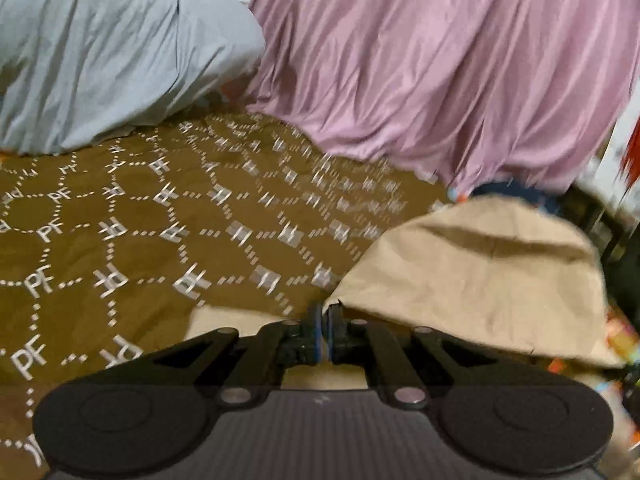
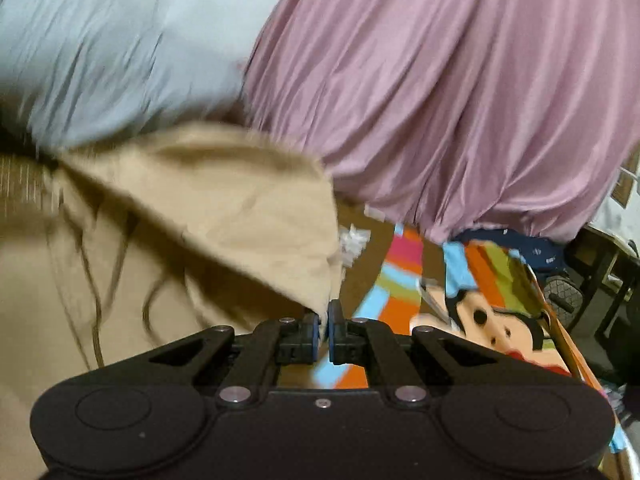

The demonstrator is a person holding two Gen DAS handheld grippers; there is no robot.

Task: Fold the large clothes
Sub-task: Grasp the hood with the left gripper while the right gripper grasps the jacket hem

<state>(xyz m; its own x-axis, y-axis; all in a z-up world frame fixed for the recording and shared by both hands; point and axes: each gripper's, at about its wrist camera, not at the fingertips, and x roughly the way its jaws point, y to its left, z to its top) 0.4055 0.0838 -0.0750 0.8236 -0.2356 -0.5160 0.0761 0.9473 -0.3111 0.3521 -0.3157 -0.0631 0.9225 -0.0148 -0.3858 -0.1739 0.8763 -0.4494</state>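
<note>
left gripper (image 1: 324,314) jaws clamp beige garment (image 1: 480,276) edge | right gripper (image 2: 324,312) likewise (blurred)

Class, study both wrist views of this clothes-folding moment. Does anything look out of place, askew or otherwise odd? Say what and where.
Nothing looks damaged or spilled. The beige garment is bunched and creased, not yet flat, with an edge pinched in both the left claw and the right claw. Both views are blurred.

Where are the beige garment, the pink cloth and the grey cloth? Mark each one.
beige garment (image 2: 224,216): right wrist view, on its lifted upper fold.
pink cloth (image 1: 440,72): left wrist view, on its draped, pleated middle.
grey cloth (image 1: 112,60): left wrist view, on its wrinkled centre.
</note>
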